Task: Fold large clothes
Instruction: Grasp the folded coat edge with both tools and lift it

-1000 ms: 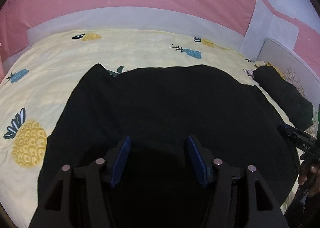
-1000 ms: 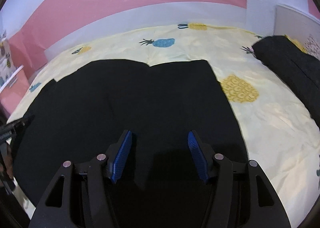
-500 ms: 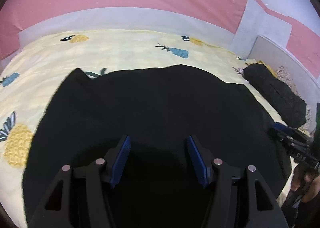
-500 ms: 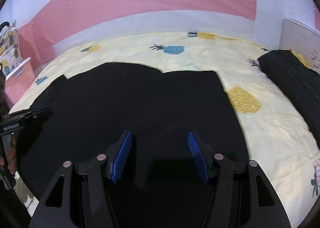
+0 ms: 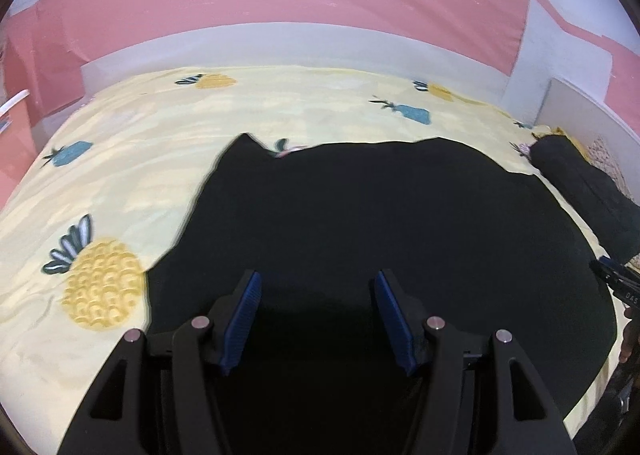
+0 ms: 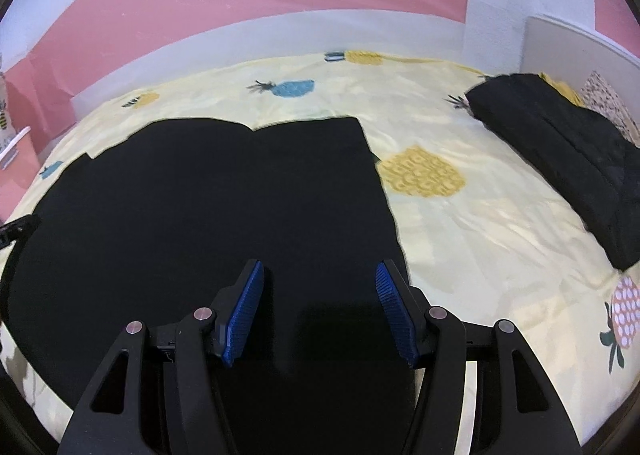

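Lying flat and dark: black garment [image 5: 380, 215] spreading over the pineapple-print sheet [image 5: 132, 159].
Stretching ahead of and beneath both tools, upper edge notched, side edges fairly straight; hovering above it with nothing between the pads, left gripper [image 5: 316, 315] and right gripper [image 6: 318, 307] both spread; resting far right, a folded black bundle [image 6: 560, 159].

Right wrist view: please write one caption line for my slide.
Open right claw above a black garment spread flat on a pineapple-print bedsheet.
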